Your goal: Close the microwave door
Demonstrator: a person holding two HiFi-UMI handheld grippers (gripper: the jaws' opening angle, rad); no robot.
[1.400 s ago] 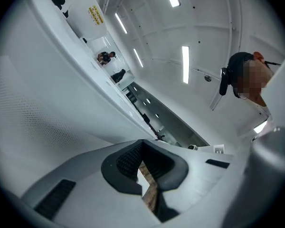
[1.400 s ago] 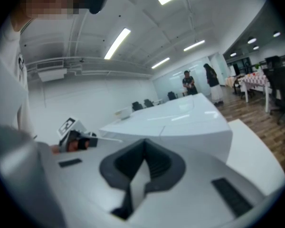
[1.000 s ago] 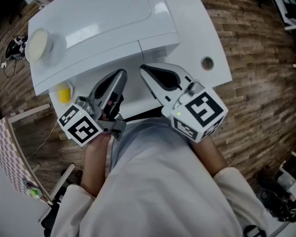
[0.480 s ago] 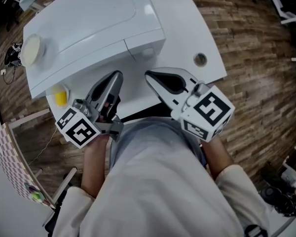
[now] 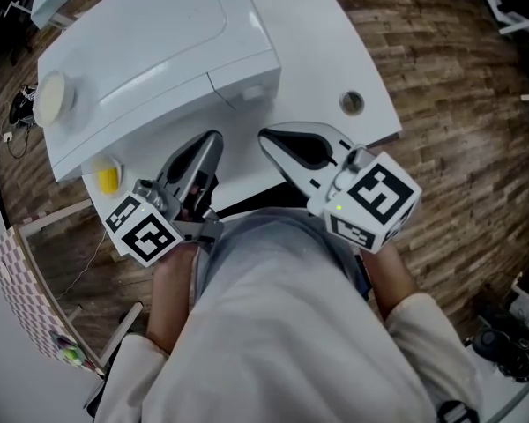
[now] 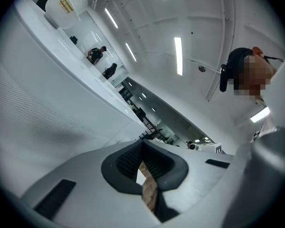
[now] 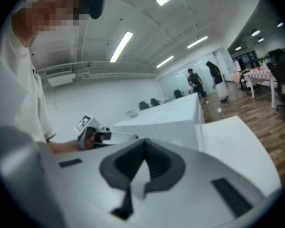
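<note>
The microwave (image 5: 150, 55) is being shown from above in the head view as a plain white box with a glossy top crossed by a thin seam, and it is standing on a white table (image 5: 335, 33) at the upper left. In the right gripper view the same box (image 7: 166, 122) is being seen from the side, as a low white block on the table (image 7: 237, 151). Its door is not being shown clearly by any view, so whether it is open or closed cannot be told; only the top and a short stepped front corner are being presented to the head camera, and the far end is being cut off by the frame edge. A round cream object (image 5: 51, 98) and a small yellow object (image 5: 108, 179) by the microwave's left end are being seen too small to be identified. The left gripper (image 5: 212, 141) is being held with its jaws pressed together on nothing, as is being confirmed in its own view (image 6: 143, 147), where only a sliver of wooden floor (image 6: 149, 194) is showing through the gap below the tips. The right gripper (image 5: 268, 139) is likewise being kept closed and empty (image 7: 143, 145). Both tips are being held just in front of the microwave's near side, apart from it, with the box lying beyond and to the left of them.
</note>
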